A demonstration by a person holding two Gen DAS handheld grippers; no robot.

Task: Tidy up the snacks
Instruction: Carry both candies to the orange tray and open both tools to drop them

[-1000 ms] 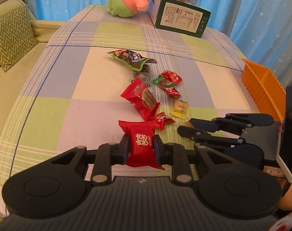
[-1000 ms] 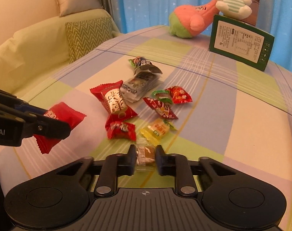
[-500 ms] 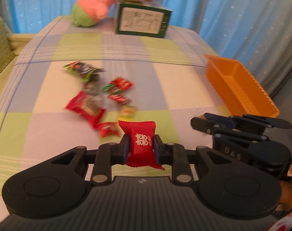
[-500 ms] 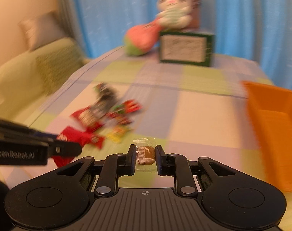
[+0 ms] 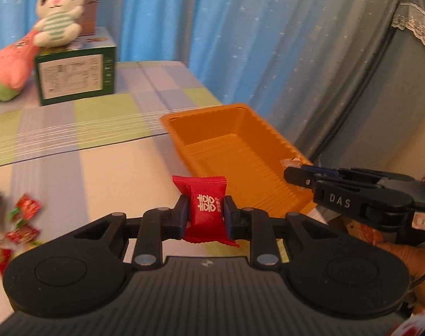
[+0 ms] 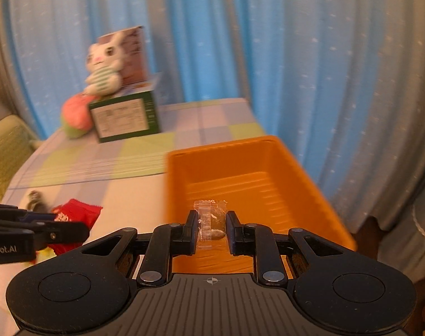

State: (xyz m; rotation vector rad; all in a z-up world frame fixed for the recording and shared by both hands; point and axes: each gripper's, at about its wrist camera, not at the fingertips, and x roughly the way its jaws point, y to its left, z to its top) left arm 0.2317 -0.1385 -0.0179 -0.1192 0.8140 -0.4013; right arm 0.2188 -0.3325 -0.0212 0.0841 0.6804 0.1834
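My left gripper is shut on a red snack packet with white characters, held just short of the near left corner of the orange tray. My right gripper is shut on a small clear-wrapped brown candy, held over the near end of the orange tray, whose floor shows bare. In the left wrist view the right gripper reaches in from the right over the tray's near right rim. The red packet shows at the left of the right wrist view.
Several loose snacks lie on the checked tablecloth at the left. A green box with a rabbit plush and a pink plush stands at the back. Blue curtains hang behind the table's far and right edges.
Both grippers have swung right and upward from the snack pile to the orange tray, each keeping its snack. The pile has slid to the left edge of view.
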